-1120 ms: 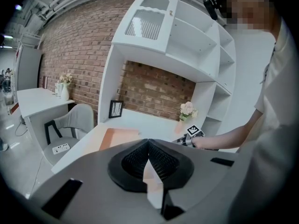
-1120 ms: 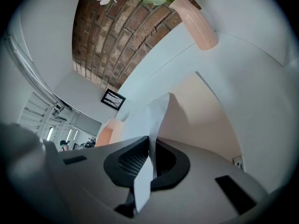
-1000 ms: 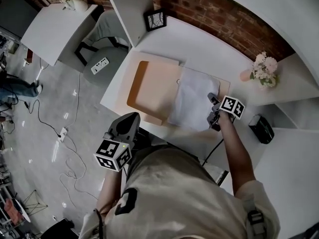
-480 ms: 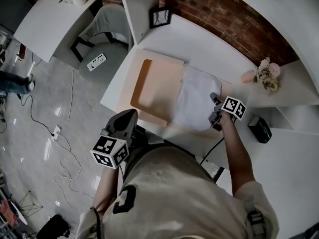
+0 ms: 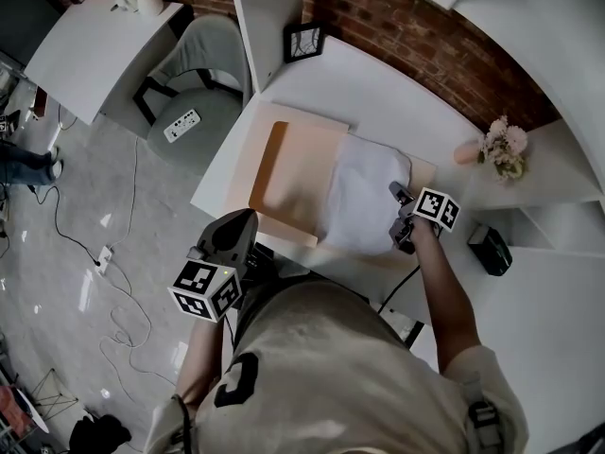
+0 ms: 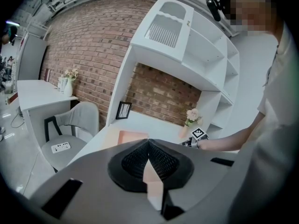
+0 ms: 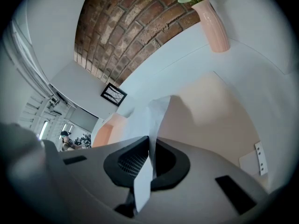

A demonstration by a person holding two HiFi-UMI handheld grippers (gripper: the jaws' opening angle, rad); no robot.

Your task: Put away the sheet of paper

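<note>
Right now the sheet of paper (image 5: 359, 197) lies over the right half of an open peach folder (image 5: 293, 168) on the white table (image 5: 378, 83). Its right edge is pinched in the right hand-held gripper (image 5: 399, 218). In the right gripper view the jaws of that hand-held gripper (image 7: 149, 143) are pressed together on the sheet (image 7: 147, 118). The sheet runs up out of them and curls over toward the folder's left half, with the bare peach inside of the folder (image 7: 205, 101) showing to its right.

The left hand-held gripper (image 5: 241, 227) hangs off the near edge of the table, close to the person's body and apart from the folder. In the left gripper view its jaws (image 6: 148, 146) meet at the tips with nothing held between them, and they point across the table toward the folder (image 6: 133, 136).

A pink vase (image 5: 468, 148) of pale flowers stands on the table to the right of the folder. A small black picture frame (image 5: 304, 41) stands at the back against the brick wall. A black object (image 5: 492, 247) sits near the right hand-held gripper's side, on the lower white surface. A grey chair (image 5: 203, 74) stands to the left of the table.
</note>
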